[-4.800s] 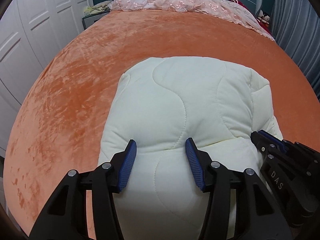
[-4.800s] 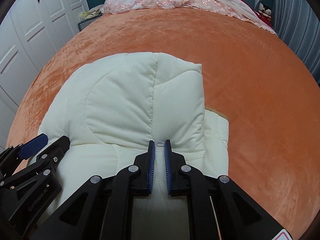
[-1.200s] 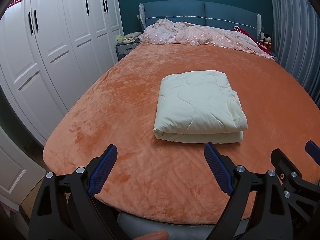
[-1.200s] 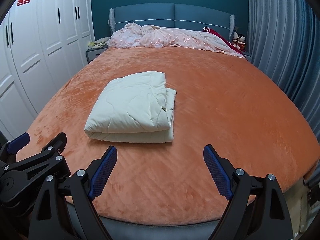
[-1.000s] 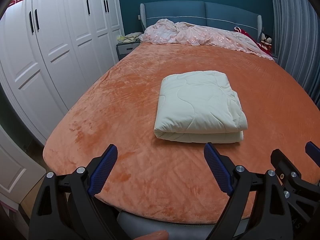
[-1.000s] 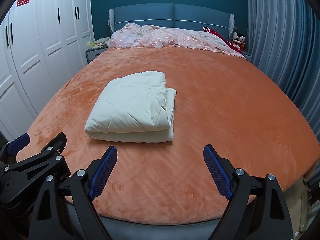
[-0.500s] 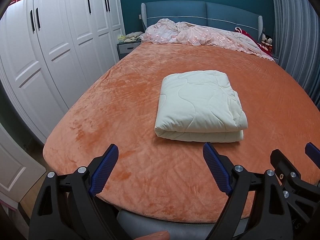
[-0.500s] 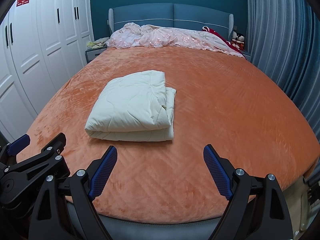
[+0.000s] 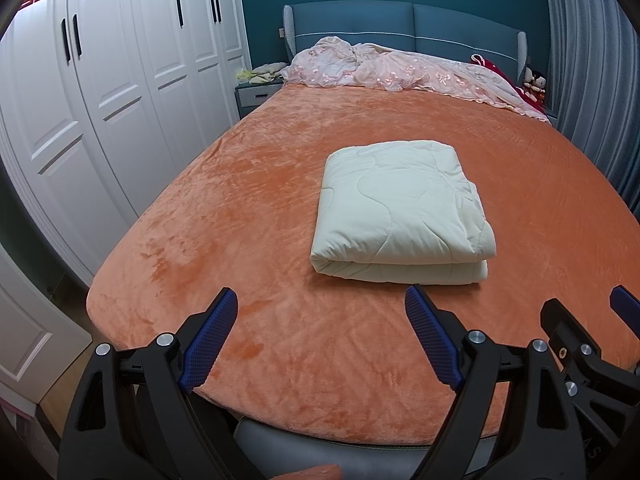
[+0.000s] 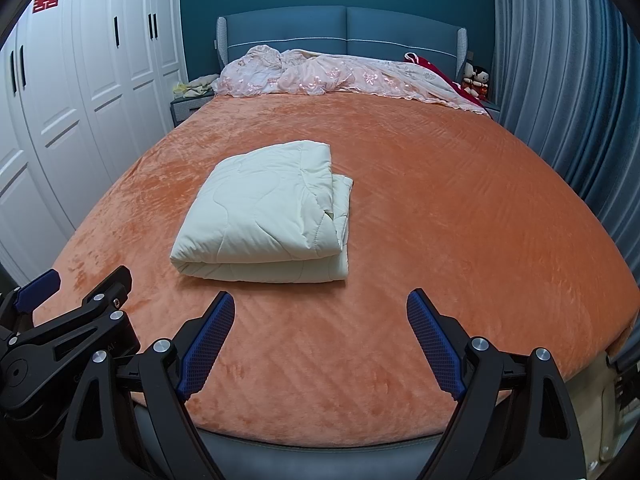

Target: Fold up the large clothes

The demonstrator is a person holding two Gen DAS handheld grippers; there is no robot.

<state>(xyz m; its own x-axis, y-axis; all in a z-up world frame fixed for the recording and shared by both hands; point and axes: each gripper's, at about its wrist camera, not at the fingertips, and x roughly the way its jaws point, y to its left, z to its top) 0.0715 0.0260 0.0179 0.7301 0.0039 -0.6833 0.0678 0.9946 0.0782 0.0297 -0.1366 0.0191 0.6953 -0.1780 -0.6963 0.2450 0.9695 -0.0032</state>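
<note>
A cream quilted garment [image 9: 400,210] lies folded into a thick rectangle in the middle of the orange bed [image 9: 240,208]. It also shows in the right wrist view [image 10: 268,216], with its layered edges to the right. My left gripper [image 9: 320,336] is open and empty over the bed's near edge, well short of the bundle. My right gripper [image 10: 320,336] is open and empty too, at the same near edge. Each gripper shows at the side of the other's view.
A crumpled pink bedspread [image 9: 400,72] lies at the blue headboard [image 10: 340,28]. White wardrobes [image 9: 100,112] line the left side, with a nightstand [image 9: 256,94] beside the bed. Grey-blue curtains [image 10: 580,100] hang on the right. The bed's grey foot edge [image 10: 320,452] is just below my grippers.
Since 4.8 s ago both grippers let go of the cream garment, opened wide and drew back to the foot of the bed. Over the last second almost nothing has moved.
</note>
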